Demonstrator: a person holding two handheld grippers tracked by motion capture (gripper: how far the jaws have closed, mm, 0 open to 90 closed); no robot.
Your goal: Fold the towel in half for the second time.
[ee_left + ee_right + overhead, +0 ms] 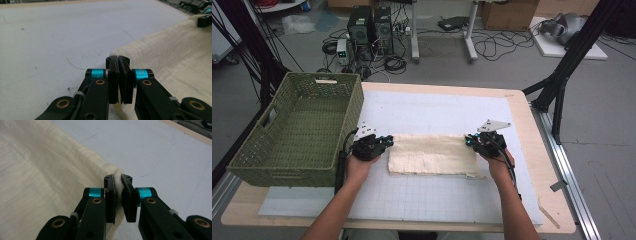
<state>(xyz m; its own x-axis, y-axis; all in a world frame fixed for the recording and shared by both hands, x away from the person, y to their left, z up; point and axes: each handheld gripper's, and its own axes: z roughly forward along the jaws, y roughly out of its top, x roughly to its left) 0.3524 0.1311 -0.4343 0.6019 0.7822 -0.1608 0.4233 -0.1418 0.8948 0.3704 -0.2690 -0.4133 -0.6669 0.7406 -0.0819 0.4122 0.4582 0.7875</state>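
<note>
Robotics lab, computer towers and tangled cables on the floor, black frame struts

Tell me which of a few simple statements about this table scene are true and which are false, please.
1. The cream cloth lies folded on the white mat. True.
2. The left gripper is shut on the cloth's edge. True.
3. The right gripper hangs open above the cloth. False: it is shut on the cloth's edge.
4. The green basket holds the cloth. False: the cloth lies on the mat beside it.
5. The basket stands at the table's left. True.
</note>
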